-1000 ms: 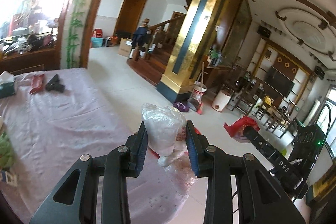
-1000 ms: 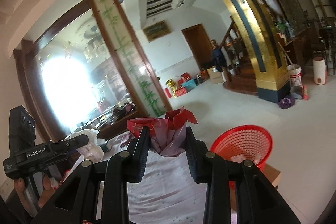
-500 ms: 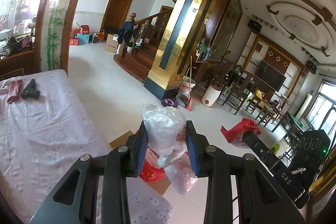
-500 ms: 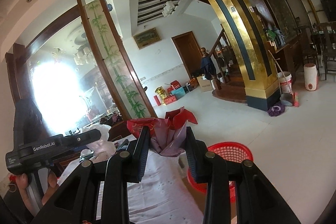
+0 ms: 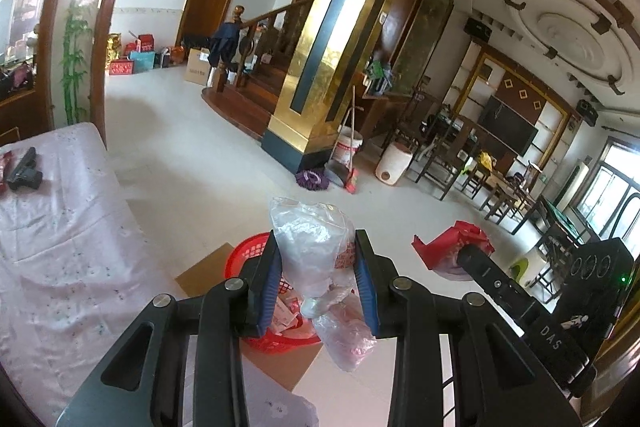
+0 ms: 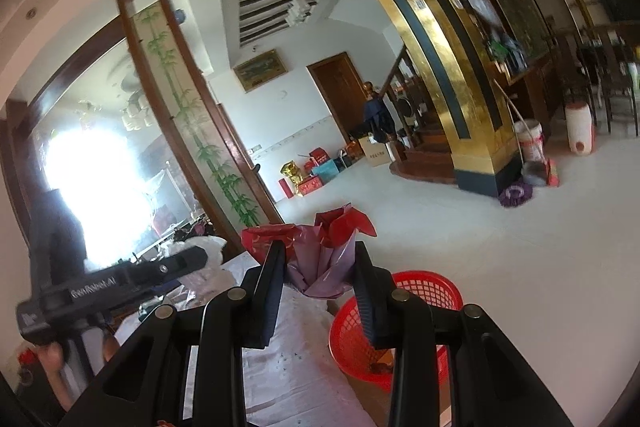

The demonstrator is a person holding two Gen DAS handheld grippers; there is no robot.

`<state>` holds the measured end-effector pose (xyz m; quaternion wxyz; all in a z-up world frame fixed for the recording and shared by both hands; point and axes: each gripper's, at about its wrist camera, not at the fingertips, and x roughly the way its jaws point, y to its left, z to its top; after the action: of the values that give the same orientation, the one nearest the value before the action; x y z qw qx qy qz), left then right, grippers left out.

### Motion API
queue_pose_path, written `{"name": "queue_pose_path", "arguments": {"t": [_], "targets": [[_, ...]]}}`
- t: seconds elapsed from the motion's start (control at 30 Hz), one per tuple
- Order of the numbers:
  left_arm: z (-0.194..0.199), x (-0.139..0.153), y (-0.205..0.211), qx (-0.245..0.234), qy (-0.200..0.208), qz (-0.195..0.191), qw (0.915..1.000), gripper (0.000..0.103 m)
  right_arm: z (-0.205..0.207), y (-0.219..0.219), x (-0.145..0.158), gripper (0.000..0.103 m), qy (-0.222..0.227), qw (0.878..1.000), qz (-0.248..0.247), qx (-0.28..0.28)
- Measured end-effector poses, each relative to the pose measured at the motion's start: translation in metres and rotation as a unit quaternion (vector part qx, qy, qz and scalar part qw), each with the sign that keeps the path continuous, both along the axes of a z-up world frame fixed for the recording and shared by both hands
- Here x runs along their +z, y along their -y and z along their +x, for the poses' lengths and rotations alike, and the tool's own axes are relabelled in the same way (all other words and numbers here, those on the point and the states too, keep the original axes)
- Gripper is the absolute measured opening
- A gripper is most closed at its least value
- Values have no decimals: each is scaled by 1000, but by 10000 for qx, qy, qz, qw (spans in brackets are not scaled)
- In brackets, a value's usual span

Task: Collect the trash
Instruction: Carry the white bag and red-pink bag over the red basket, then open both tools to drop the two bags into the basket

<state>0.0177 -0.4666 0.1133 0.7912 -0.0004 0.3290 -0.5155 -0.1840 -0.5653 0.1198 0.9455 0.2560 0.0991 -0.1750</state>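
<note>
Left gripper is clamped on a crumpled clear plastic bag with red print; the bag bulges above the blue pads and a limp pinkish tail hangs below them, lower centre of frame. Directly under it sits a red mesh basket on a flat piece of cardboard, some scraps already inside. Right gripper is closed on a red plastic bag, creased, upper flaps bright red, lower part faded purple-pink; in the left view it shows at centre right. In the right view the basket is lower right of the fingers. A table with a pale floral cloth fills the left side, a black toy gun near its far edge. Further back: white tile floor, gold pillar, wooden staircase.
</note>
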Motion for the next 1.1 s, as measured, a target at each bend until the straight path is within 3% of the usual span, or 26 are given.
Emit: {"name": "queue_pose_path", "arguments": {"t": [0.33,0.6,0.83,0.9,0.97,1.03,1.1], "targets": [[23,-64,59,-175,-293,546,9979,33,30,47,-48,35,-411,9975,569,-98],[41,-115,83,-147,-671,946,9931,33,50,72,-89,36,-627,9918,1109,-122],[43,-129,93,-172,-670,1133,9912,34,64,80,-104,38,-783,9890,1247,-116],[43,-130,97,-150,-616,1220,9905,40,68,81,-105,39,-791,9886,1275,-112],[43,-132,95,-140,-651,1313,9891,52,71,84,-108,46,-799,9878,1327,-127],[44,-133,90,-143,-730,1335,9883,53,71,87,-111,57,-771,9860,1471,-125],[41,-128,82,-142,-751,1333,9881,54,70,87,-111,58,-757,9857,1499,-140]]}}
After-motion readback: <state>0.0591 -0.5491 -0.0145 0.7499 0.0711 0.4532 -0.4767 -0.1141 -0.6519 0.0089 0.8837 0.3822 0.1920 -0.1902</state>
